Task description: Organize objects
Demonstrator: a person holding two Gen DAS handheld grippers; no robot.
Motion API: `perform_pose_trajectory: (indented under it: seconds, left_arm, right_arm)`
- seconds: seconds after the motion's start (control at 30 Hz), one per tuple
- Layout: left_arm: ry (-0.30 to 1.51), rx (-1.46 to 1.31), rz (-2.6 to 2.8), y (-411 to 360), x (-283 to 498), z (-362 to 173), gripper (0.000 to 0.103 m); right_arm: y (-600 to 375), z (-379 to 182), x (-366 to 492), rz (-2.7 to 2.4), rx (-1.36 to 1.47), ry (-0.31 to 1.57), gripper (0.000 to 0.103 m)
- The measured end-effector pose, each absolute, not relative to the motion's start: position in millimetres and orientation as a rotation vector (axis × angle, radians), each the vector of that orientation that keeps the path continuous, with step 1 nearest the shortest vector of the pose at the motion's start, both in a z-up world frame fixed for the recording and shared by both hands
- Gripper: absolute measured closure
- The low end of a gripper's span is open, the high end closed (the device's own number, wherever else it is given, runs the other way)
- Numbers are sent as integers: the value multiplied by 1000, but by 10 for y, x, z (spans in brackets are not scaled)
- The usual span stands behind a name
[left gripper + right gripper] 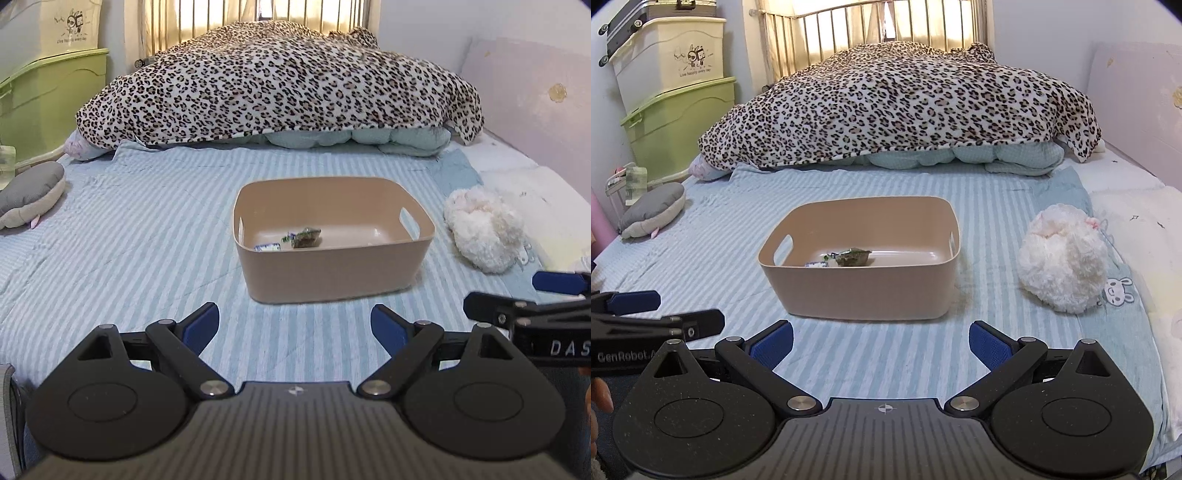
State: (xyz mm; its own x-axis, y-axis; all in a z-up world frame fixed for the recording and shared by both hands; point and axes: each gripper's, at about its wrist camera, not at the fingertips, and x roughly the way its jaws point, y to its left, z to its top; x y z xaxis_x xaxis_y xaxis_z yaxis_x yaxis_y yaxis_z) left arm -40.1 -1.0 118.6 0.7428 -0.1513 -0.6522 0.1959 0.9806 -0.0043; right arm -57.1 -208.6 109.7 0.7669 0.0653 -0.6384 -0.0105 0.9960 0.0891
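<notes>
A tan plastic bin (332,273) (857,295) with handle slots stands on the striped bed. Inside it lie a small green-brown packet (306,236) (854,256) and a blue-white wrapper (267,247) (814,264). A fluffy white plush (484,232) (1063,258) lies right of the bin. A grey plush (31,192) (652,212) lies at the far left. My left gripper (293,326) is open and empty, short of the bin. My right gripper (881,343) is open and empty, also short of the bin. Each gripper shows at the other view's edge.
A leopard-print blanket (280,81) (905,103) over a teal quilt covers the bed's far end. Green and cream storage boxes (676,107) stand at the left. A pale wall panel (528,107) runs along the right. Striped sheet (879,369) lies between grippers and bin.
</notes>
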Motion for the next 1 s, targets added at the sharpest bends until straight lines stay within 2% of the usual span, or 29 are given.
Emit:
perform_pose_trajectory:
  seconds: [1.0]
  left_arm:
    - [816, 76, -230, 27, -537, 975, 13]
  right_arm:
    - [-2026, 974, -733, 39, 90, 764, 0]
